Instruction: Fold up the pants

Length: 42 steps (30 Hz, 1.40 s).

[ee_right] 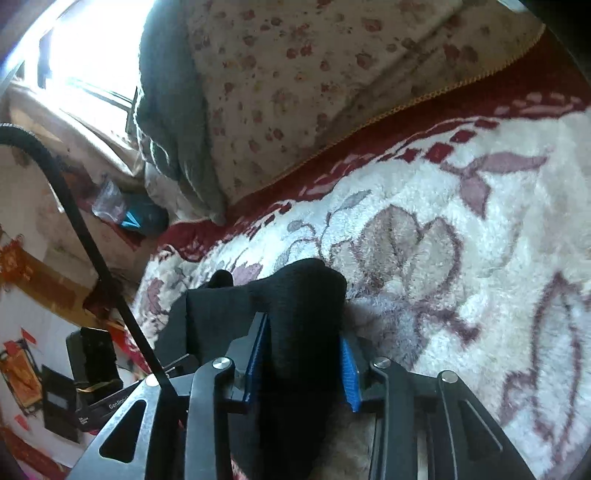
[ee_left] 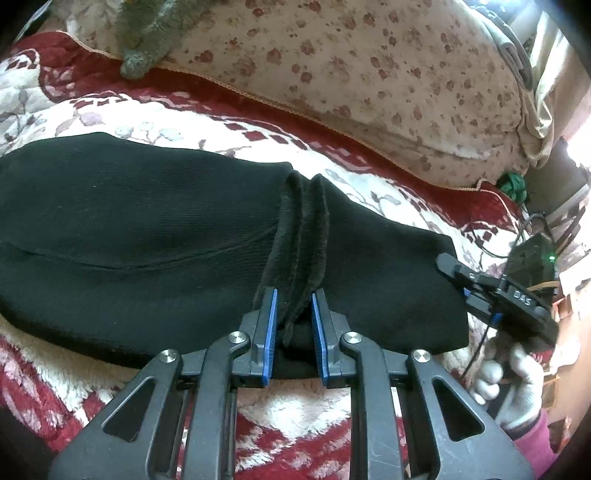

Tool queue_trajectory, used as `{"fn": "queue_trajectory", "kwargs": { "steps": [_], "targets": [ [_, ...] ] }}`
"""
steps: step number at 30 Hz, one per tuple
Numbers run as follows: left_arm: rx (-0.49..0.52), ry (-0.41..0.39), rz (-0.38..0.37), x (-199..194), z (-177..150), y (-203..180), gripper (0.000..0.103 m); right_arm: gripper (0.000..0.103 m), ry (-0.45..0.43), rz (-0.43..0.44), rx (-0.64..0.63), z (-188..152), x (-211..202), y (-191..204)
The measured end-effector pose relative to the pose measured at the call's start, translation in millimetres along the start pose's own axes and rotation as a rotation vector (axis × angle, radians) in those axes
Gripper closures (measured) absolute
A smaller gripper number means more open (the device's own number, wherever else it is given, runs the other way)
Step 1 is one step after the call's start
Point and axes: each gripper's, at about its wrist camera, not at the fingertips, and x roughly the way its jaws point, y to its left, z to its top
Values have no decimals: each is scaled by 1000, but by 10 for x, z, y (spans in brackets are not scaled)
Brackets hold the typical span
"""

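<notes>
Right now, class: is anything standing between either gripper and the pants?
Nothing visible. The left gripper already has a bunched fold of the black pants between its pads, and the right gripper has pants cloth between its own. Only the blanket lies around them.

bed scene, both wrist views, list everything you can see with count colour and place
pants: one, black, lying across the blanket, part folded, an edge in each gripper
blanket: one, cream and dark red with a flower pattern, fluffy, under the pants
quilt: one, beige with reddish spots, bunched up behind the blanket
grey cloth: one, grey-green, on the quilt
black box: one, green light lit, at the bed's edge
window: one, bright, far left of the right wrist view
left gripper: black, blue pads, shut on pants
right gripper: black, blue pads, shut on pants
gloved hand: one, white glove, pink sleeve, holding the right gripper
</notes>
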Motion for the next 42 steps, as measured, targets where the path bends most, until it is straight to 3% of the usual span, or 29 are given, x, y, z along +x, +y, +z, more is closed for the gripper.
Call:
{"fn": "queue_trajectory", "kwargs": {
  "steps": [5,7,11,13,16,24,29,32,37,42],
  "targets": [
    [3,-23,41,-72,-44,5,84,64,-69,-72,-57,17,-308,146],
    [16,-27,68,-104,-59,12,77,64,-81,-57,-68,25,-387,220],
    [3,-60,101,-252,-87,71,76,62,-69,-4,-127,22,-361,461],
    [-14,-76,124,-323,-87,130,76,57,-52,30,-172,24,-253,632],
    [-39,-113,179,-433,-89,249,55,52,-19,81,-225,34,-51,867],
    [-119,-187,300,-661,-95,645,54,51,91,113,-368,-14,598,1500],
    [-197,-229,333,-785,-138,949,54,50,153,116,-438,-55,1006,1814],
    [-249,-242,334,-851,-166,1131,54,50,182,119,-466,-62,1220,1980],
    [-382,-281,260,-970,-222,1478,53,47,222,139,-518,-56,1628,2278],
    [-497,-319,198,-1011,-250,1738,43,41,291,147,-616,-72,2092,2628]
  ]
}}
